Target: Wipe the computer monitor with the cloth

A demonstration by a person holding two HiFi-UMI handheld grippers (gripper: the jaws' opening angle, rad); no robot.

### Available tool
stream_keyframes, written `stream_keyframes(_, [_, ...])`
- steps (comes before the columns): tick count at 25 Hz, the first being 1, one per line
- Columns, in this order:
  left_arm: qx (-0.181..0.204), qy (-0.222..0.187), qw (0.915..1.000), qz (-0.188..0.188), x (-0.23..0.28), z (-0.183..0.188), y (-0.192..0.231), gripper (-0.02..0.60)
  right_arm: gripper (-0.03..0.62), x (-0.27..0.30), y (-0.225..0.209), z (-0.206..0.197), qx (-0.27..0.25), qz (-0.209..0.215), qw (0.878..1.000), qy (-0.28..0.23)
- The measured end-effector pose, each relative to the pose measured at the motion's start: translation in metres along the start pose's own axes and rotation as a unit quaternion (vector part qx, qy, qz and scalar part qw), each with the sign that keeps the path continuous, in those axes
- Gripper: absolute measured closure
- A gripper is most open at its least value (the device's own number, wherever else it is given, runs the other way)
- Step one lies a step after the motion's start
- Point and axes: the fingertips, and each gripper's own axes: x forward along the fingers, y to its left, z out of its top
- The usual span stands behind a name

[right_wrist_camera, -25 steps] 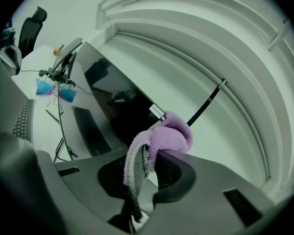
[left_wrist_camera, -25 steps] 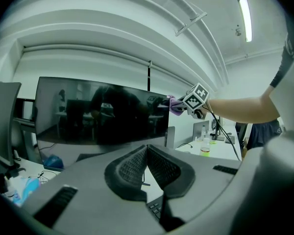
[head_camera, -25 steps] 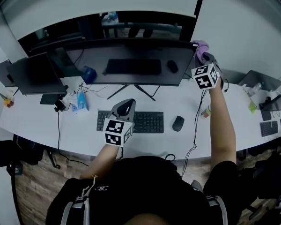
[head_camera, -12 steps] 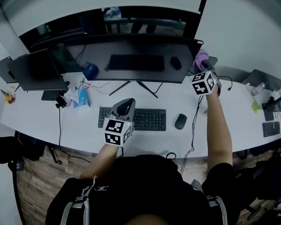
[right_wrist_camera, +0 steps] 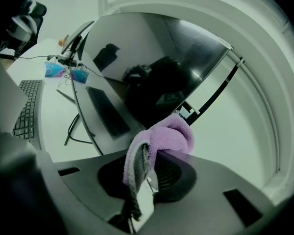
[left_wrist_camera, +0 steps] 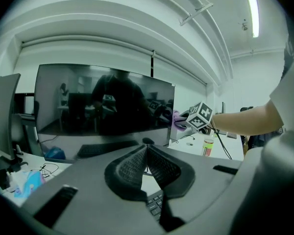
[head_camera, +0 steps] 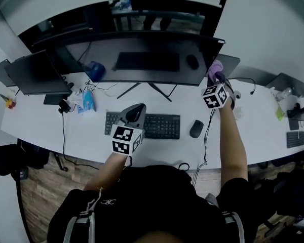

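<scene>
A wide dark computer monitor (head_camera: 142, 59) stands at the back of the white desk (head_camera: 50, 130). My right gripper (head_camera: 218, 80) is shut on a purple cloth (head_camera: 215, 67), which sits against the monitor's right edge near its lower corner. In the right gripper view the cloth (right_wrist_camera: 161, 136) bulges out over the jaws of the right gripper (right_wrist_camera: 147, 165), right beside the screen (right_wrist_camera: 152, 67). My left gripper (head_camera: 134, 113) hovers over the keyboard (head_camera: 162, 127), shut and holding nothing. In the left gripper view the closed left gripper (left_wrist_camera: 147, 148) points toward the monitor (left_wrist_camera: 103, 106).
A second dark screen (head_camera: 33, 72) stands at the left. A mouse (head_camera: 196, 128) lies right of the keyboard, with a cable (head_camera: 207, 140) trailing off the desk edge. Blue packets (head_camera: 87, 103) and wires lie at the left. A small bottle (left_wrist_camera: 208, 147) stands near the right arm.
My right gripper has carried the cloth down the monitor's right edge, from the upper corner toward the lower one. The left gripper has stayed over the keyboard.
</scene>
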Motion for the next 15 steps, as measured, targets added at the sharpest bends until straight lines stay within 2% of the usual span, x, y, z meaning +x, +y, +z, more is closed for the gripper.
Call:
stream_keyframes(4, [-0.008, 0.013, 0.9999, 0.002, 0.013, -0.007, 0.002, 0.568, 0.516, 0.016, 0.018, -0.016, 0.010, 0.016, 1.000, 0.009])
stream_keyframes(15, [-0.010, 0.057, 0.9983, 0.000, 0.036, -0.032, 0.011, 0.568, 0.514, 0.048, 0.064, -0.061, 0.078, 0.043, 0.995, 0.040])
